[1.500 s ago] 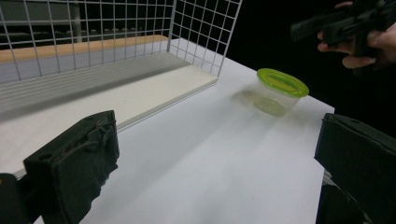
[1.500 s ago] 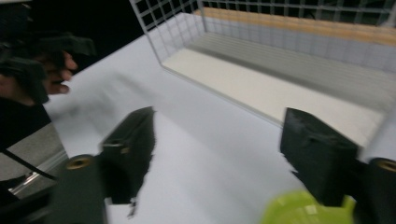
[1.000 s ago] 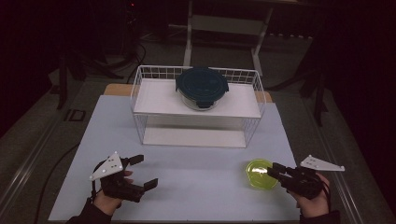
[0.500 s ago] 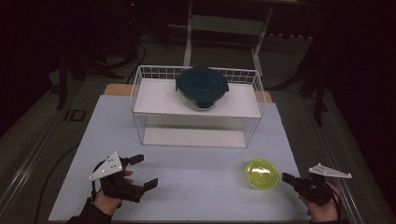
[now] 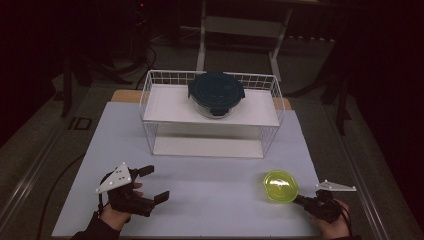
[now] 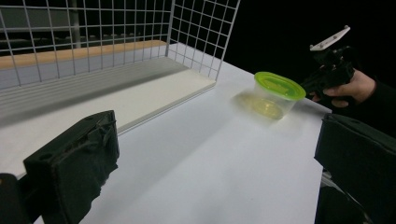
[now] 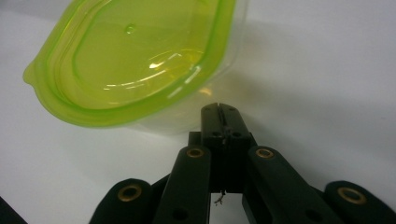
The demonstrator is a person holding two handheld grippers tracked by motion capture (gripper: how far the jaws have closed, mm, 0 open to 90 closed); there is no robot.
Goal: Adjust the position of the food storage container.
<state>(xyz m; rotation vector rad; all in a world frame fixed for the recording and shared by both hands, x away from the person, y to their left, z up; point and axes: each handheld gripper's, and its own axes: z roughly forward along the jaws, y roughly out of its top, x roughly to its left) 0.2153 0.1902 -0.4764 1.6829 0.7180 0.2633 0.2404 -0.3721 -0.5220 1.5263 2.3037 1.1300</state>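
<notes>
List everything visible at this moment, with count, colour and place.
Container with green lid: 1, clear with yellow-green lid, front right of table.
Dark-lidded container: 1, glass with dark teal lid, on the rack's top shelf.
Wire rack: 1, white, centre back of table.
Table: 1, white top.
Left hand-held gripper: 1, black, front left, jaws open.
Right hand-held gripper: 1, black, front right, jaws shut beside the green-lidded container.

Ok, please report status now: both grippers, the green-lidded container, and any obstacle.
Left gripper open, empty. Right gripper shut, empty, tips beside the green-lidded container, whether touching unclear. Container upright on the table. Nothing between them; wire rack well behind.
</notes>
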